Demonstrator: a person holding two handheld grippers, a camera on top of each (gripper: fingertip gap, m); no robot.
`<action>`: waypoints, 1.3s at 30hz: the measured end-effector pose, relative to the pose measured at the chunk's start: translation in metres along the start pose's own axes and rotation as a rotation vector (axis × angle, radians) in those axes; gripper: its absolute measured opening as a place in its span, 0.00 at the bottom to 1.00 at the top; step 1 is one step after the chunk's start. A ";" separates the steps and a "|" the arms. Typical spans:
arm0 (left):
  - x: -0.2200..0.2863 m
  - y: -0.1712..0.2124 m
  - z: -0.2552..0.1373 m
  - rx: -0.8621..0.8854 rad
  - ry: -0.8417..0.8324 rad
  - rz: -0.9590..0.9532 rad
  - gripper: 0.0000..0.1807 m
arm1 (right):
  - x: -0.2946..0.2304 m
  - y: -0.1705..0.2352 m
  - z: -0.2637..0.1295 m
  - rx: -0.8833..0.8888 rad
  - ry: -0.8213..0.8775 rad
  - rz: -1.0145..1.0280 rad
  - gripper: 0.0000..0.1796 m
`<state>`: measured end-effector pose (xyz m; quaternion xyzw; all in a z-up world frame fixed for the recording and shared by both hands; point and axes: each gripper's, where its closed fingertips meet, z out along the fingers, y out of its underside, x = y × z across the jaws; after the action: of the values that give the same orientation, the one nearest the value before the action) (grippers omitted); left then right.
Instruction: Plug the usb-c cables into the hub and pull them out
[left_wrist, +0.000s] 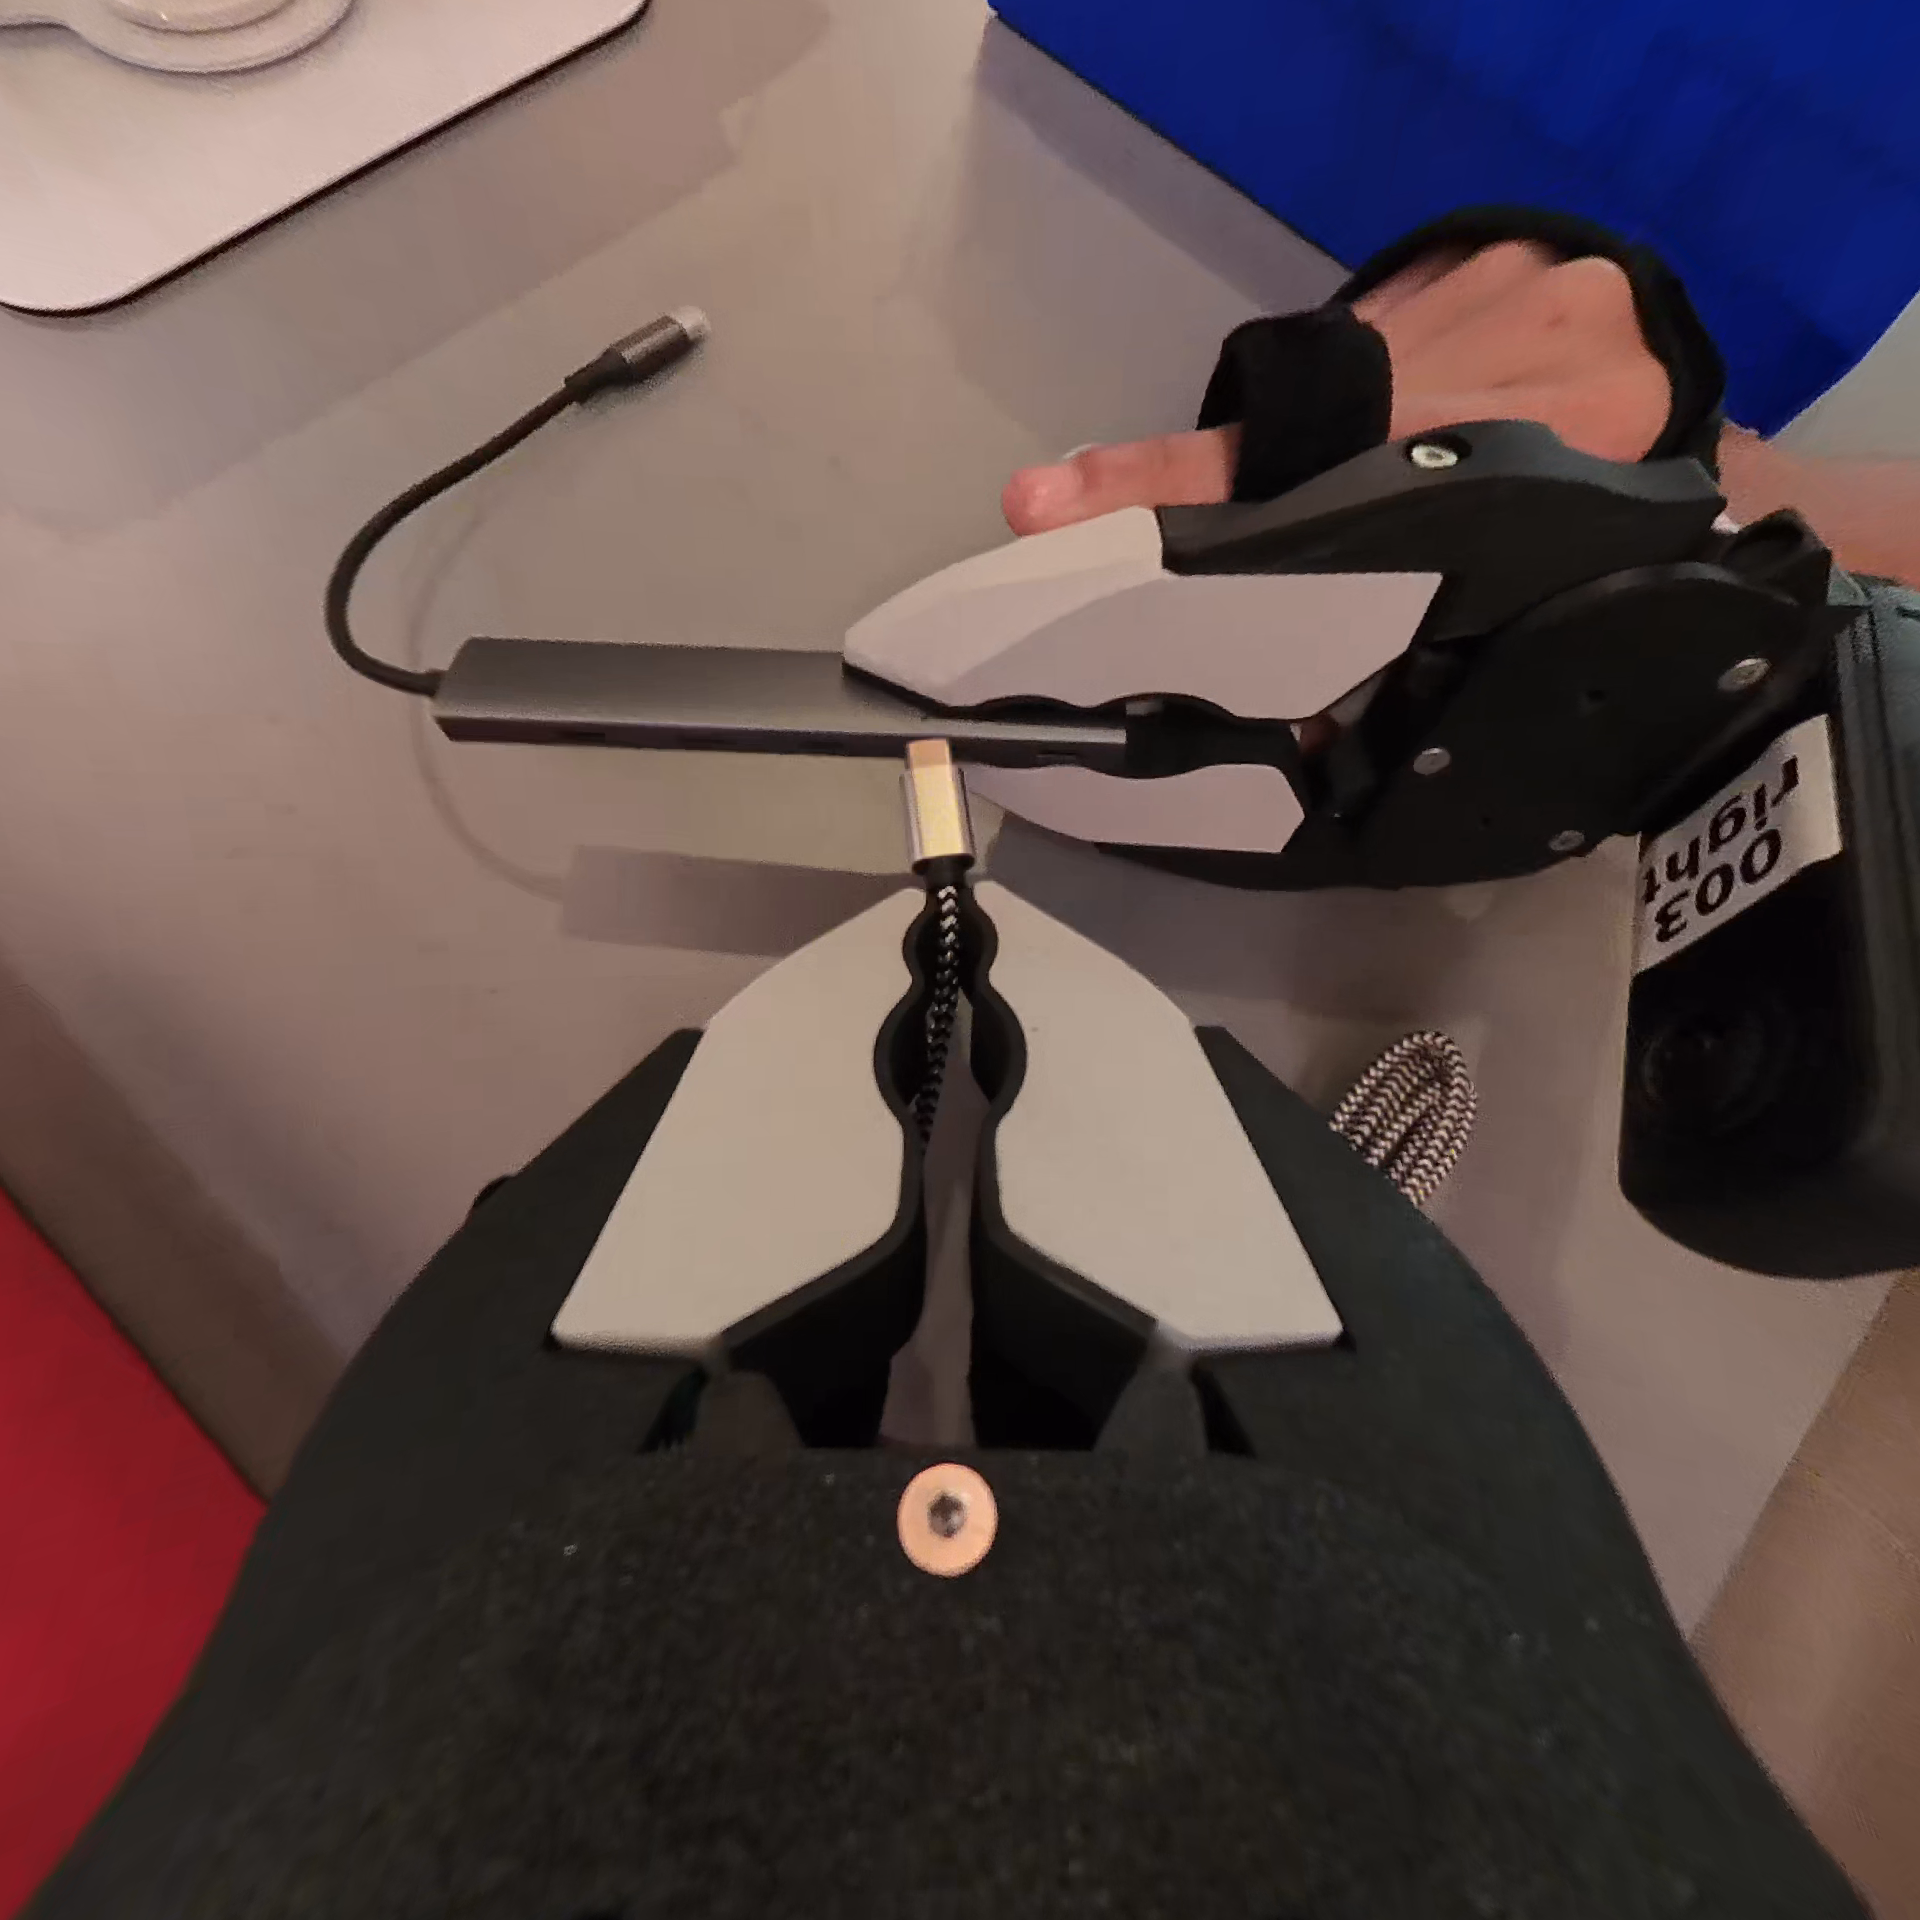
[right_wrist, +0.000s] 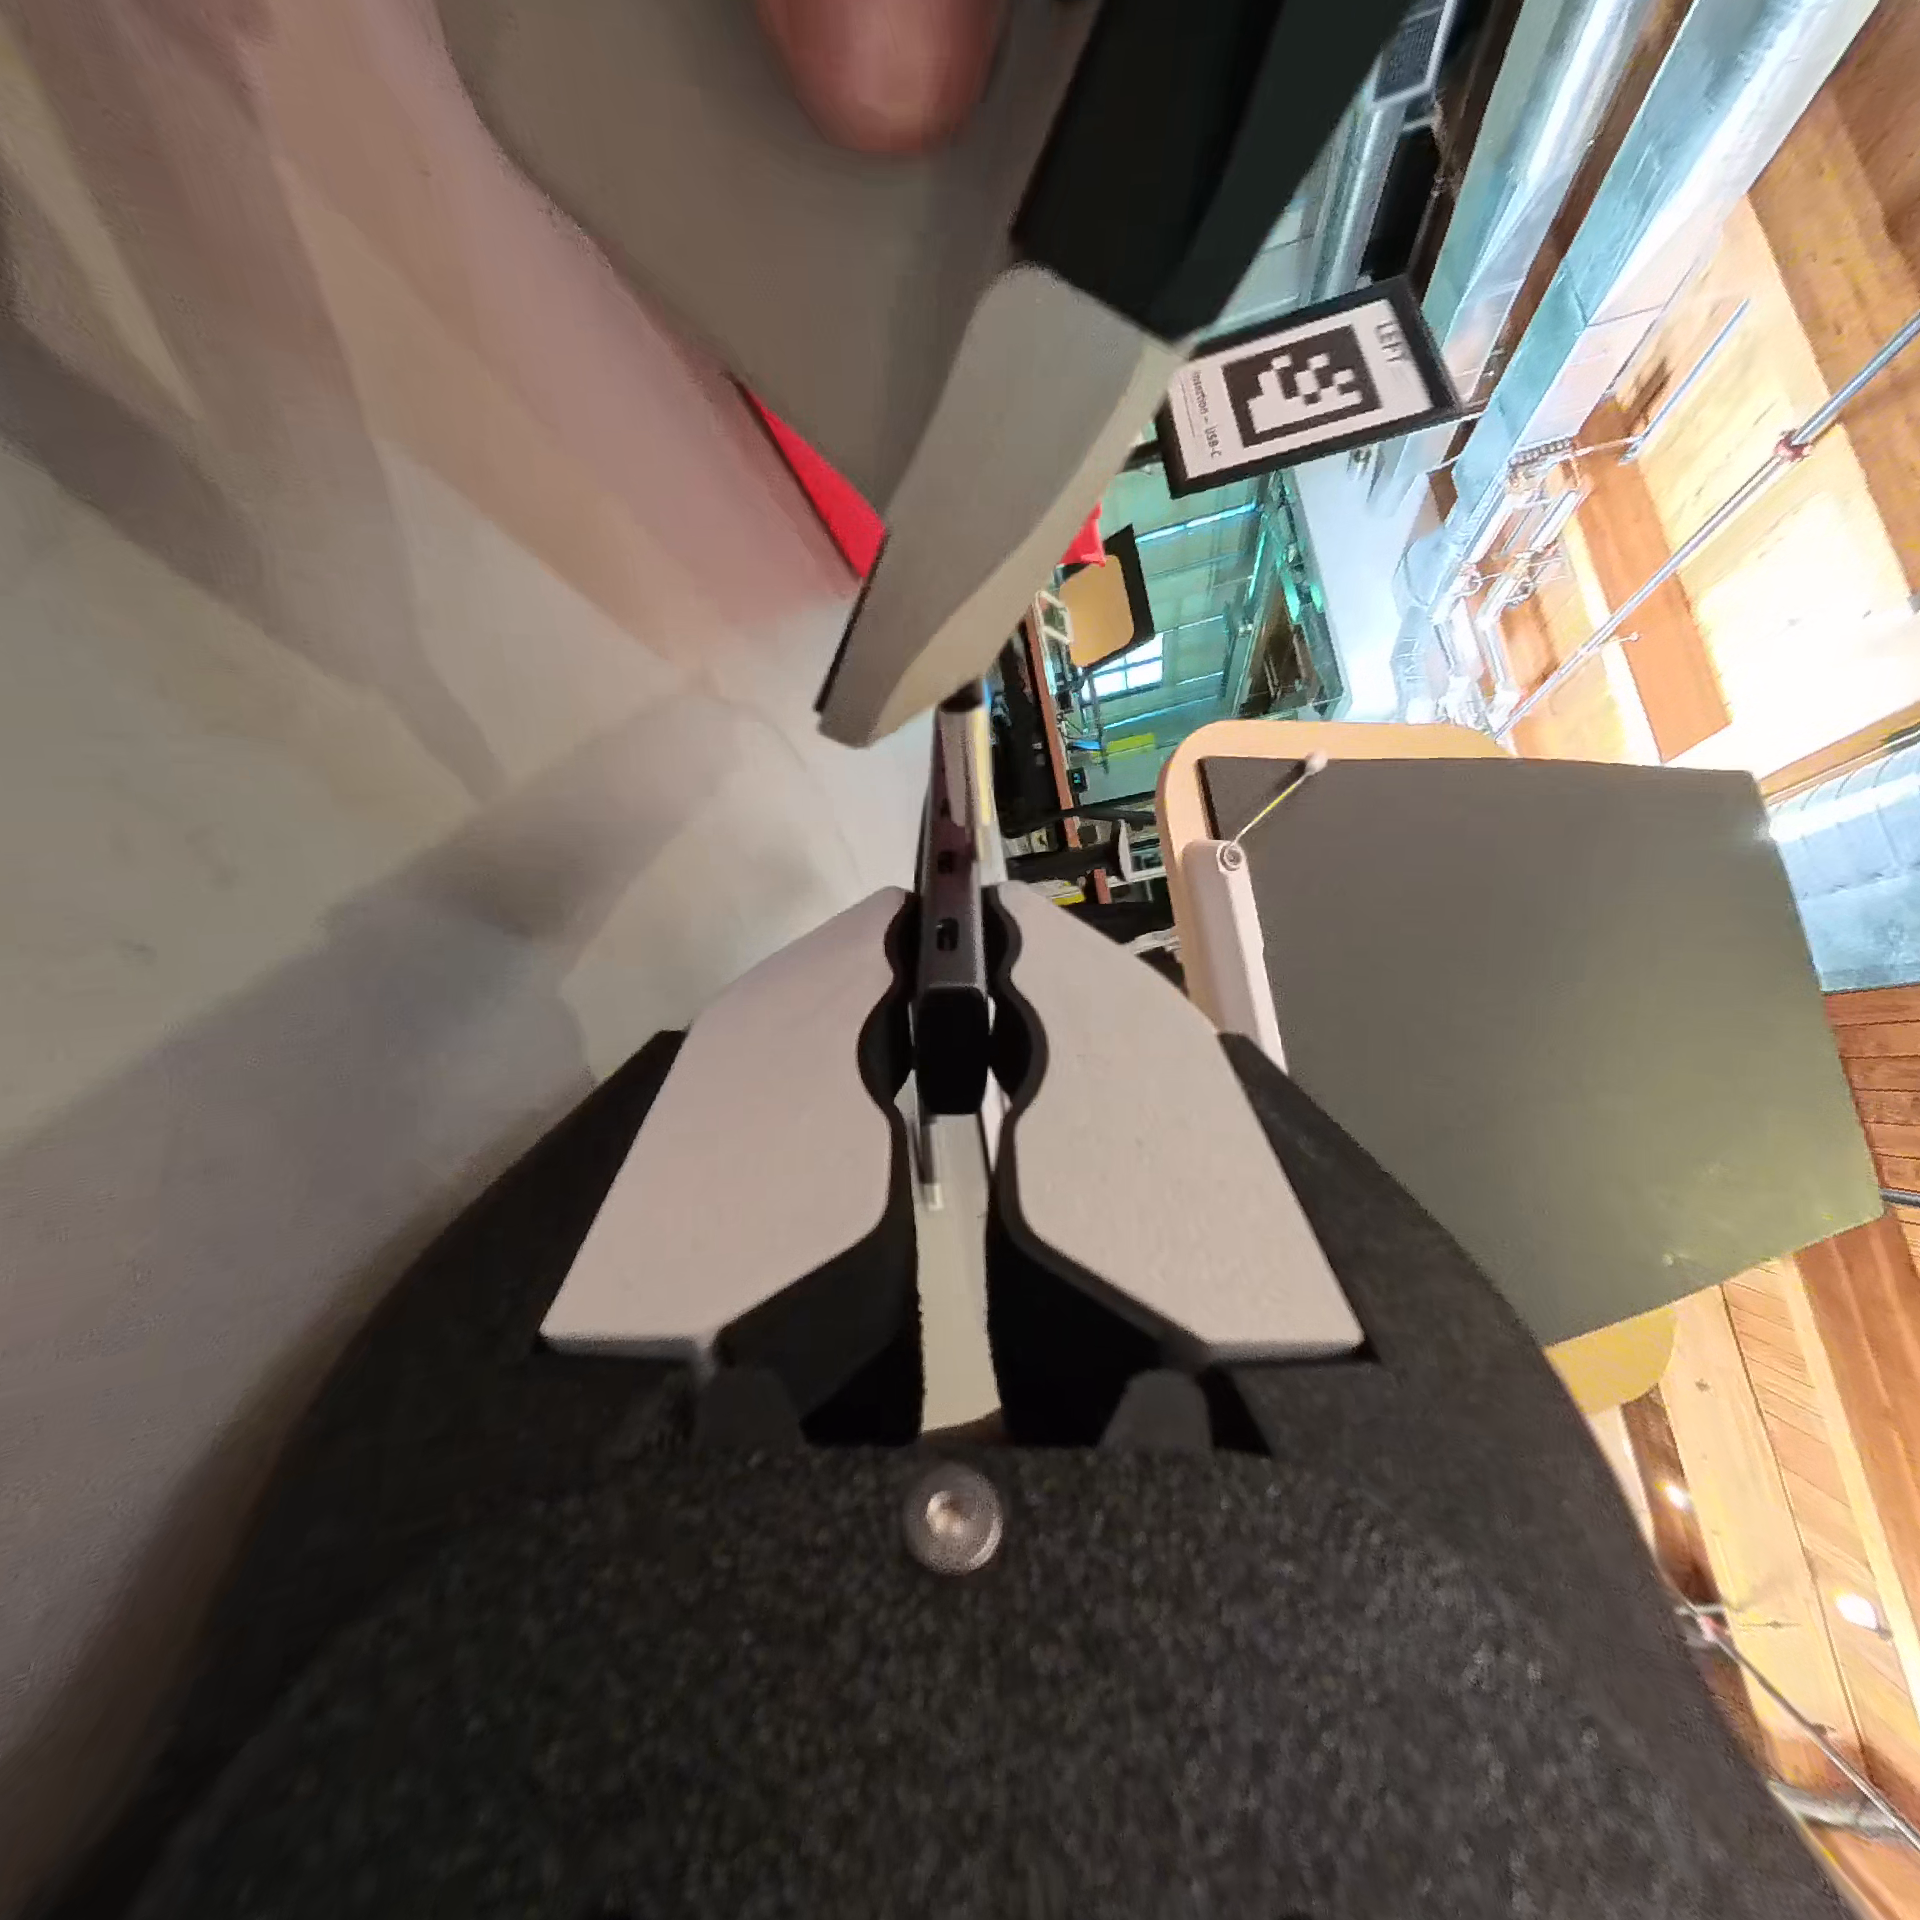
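Observation:
A slim grey hub (left_wrist: 665, 696) is held above the grey table, level and edge-on to me. My right gripper (left_wrist: 904, 696) is shut on its right end; in the right wrist view (right_wrist: 948, 914) the hub (right_wrist: 951, 935) runs edge-on between the fingers. My left gripper (left_wrist: 943, 914) is shut on the braided black-and-white usb-c cable (left_wrist: 940, 997) just behind its silver plug (left_wrist: 933, 816). The plug's tip sits in a port on the hub's near edge. The hub's own short black cable (left_wrist: 416, 561) curves left and ends in a loose plug (left_wrist: 655, 343) on the table.
A grey mat (left_wrist: 208, 177) lies at the table's far left. A loop of braided cable (left_wrist: 1403, 1101) lies at the right under the right gripper's camera. A red surface (left_wrist: 83, 1455) is at the lower left. A marker card (right_wrist: 1309, 384) and a chair (right_wrist: 1507, 997) show beyond. Some 5 cm of space lies between my two pairs of fingers.

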<state>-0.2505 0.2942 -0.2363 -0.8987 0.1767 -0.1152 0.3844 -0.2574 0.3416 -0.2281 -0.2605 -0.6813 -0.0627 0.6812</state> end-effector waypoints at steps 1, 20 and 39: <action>0.001 0.002 0.000 -0.011 0.004 0.004 0.01 | 0.000 0.001 0.000 -0.001 -0.005 0.006 0.05; 0.001 0.009 0.004 -0.069 0.023 0.054 0.01 | -0.007 -0.005 -0.002 0.028 -0.018 -0.040 0.05; -0.003 0.015 0.015 -0.026 0.005 0.027 0.01 | -0.018 0.000 -0.001 -0.016 -0.071 0.001 0.05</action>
<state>-0.2517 0.2960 -0.2574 -0.9009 0.1915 -0.1101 0.3736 -0.2579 0.3364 -0.2454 -0.2684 -0.7044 -0.0585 0.6545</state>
